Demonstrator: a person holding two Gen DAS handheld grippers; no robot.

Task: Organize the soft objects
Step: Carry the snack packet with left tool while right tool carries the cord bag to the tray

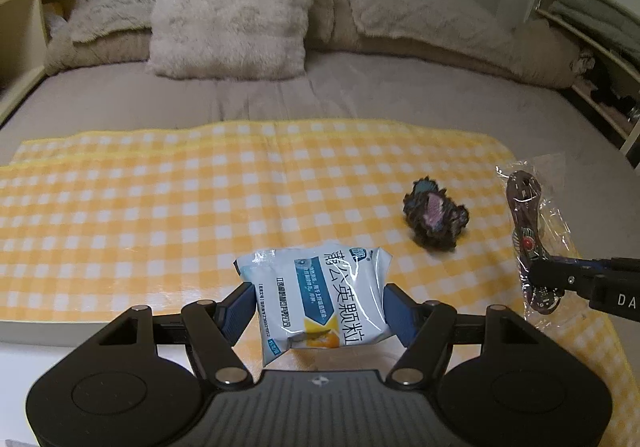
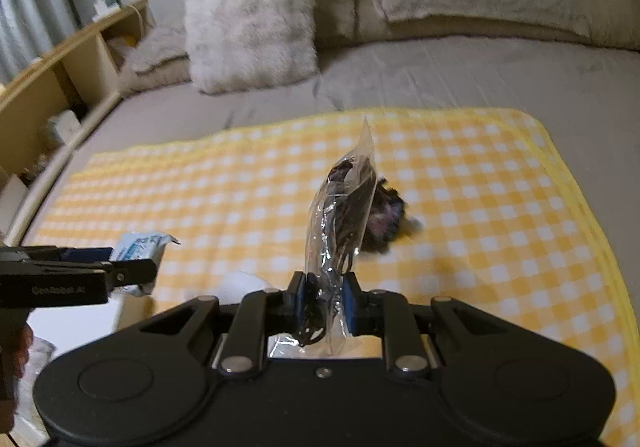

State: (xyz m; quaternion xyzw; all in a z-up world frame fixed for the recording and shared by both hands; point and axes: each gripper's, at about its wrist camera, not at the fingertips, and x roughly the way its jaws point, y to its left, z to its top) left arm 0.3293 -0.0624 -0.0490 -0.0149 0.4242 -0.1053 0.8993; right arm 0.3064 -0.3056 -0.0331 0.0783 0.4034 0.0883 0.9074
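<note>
Fingers of your left gripper (image 1: pixel 320 311) clamp the white sachet (image 1: pixel 320 299); your right gripper (image 2: pixel 325 303) pinches the clear packet (image 2: pixel 340 215) above the checked cloth (image 1: pixel 160 215).

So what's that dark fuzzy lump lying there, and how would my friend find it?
Start at the bed and find the yellow checked cloth spread over it. Toward the cloth's right side lies a small dark lump with a pinkish patch in the middle. Unlike the white packet and the clear bag, each held in a gripper, it rests alone on the cloth.
</note>
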